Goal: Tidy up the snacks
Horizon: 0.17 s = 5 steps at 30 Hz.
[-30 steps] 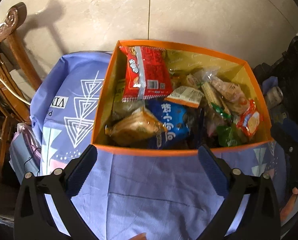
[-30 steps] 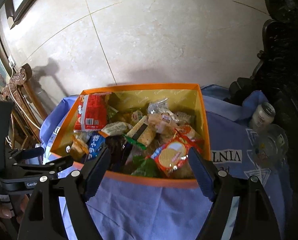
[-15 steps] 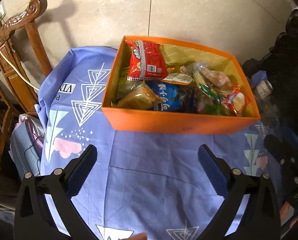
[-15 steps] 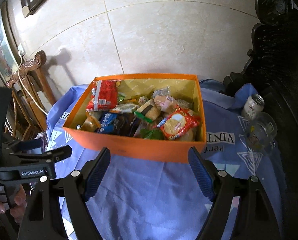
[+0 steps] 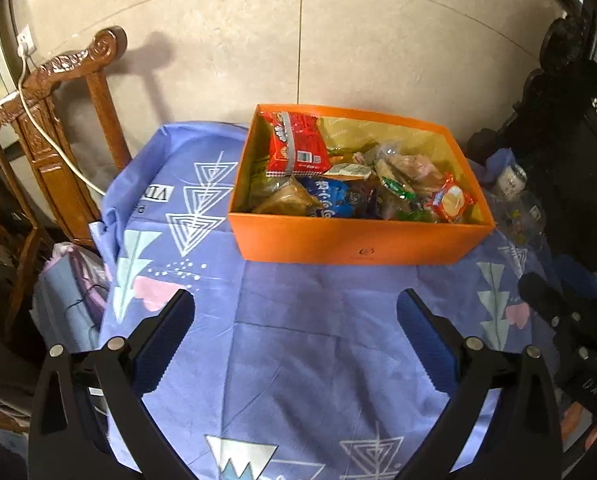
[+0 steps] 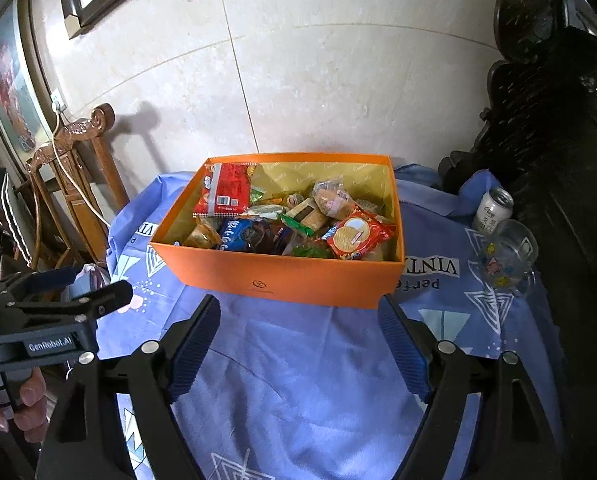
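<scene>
Where it sits on the blue-clothed surface (image 5: 298,340), the orange box (image 5: 350,240) brims with mixed snack packets (image 6: 290,220). Left gripper (image 5: 294,336) and right gripper (image 6: 298,344): fingers wide, holding nothing.

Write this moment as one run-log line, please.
left gripper: open, empty | right gripper: open, empty | box: full of snacks, on cloth

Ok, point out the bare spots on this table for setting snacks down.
Open cloth lies between the orange box and both open tongs, and left of the box. It is crowded on the right by the can and glass mug; the box is full.
</scene>
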Motion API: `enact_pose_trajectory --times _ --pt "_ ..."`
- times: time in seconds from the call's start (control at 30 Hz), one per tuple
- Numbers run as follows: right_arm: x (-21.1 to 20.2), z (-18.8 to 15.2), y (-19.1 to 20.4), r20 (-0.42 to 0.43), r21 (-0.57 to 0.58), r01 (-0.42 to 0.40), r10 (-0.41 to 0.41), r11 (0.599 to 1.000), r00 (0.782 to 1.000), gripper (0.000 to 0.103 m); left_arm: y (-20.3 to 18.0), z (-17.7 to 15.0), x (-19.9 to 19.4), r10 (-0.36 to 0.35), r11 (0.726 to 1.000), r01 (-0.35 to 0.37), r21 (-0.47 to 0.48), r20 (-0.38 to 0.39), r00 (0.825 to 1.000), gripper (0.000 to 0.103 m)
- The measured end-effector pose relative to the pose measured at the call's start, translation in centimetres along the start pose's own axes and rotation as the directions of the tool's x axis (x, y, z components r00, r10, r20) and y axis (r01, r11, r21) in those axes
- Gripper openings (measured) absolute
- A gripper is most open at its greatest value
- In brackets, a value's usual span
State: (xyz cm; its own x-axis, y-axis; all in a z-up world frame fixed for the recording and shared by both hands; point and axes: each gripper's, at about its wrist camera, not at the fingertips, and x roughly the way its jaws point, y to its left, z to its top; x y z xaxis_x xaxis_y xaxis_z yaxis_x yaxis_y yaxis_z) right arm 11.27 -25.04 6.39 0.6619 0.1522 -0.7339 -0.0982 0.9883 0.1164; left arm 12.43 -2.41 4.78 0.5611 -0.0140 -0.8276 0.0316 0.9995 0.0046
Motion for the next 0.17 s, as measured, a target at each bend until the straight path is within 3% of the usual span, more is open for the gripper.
enact_pose_trajectory --times 0.17 --pt "-1.3 -0.4 0.4 0.012 -0.003 0.008 -0.008 1.000 1.000 0.088 0.0 -0.9 -2.0 0.006 1.000 -0.006 0.001 0.013 1.000 0.099"
